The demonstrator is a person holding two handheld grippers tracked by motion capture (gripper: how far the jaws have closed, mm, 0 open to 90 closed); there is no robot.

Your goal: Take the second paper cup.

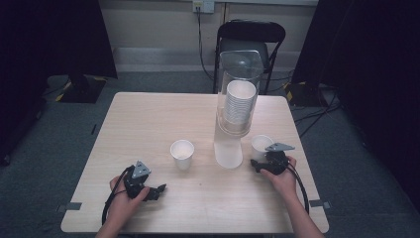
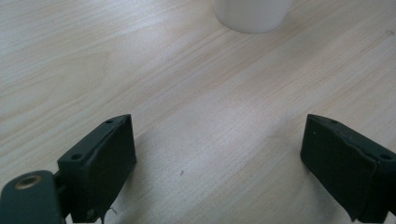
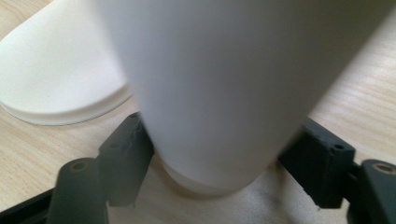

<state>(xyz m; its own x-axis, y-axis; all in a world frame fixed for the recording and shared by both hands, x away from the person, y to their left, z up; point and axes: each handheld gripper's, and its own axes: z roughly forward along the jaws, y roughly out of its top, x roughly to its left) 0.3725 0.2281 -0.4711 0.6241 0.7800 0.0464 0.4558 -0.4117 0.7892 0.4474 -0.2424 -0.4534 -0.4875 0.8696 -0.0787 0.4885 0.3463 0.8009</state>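
My right tool [image 1: 258, 165] clamps a cup [image 1: 261, 145] low on its wall, upright on the desk [image 1: 148, 124] just right of the dispenser [image 1: 236, 106]. Left tool [image 1: 157, 191] rests wide apart, empty; a second cup [image 1: 182, 153] stands beyond it, up-right.

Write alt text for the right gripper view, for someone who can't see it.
A white paper cup stands close up between the right gripper's two black jaws, which press against its lower sides. The cup's base sits on the light wooden table, and the white foot of the cup dispenser lies at the upper left.
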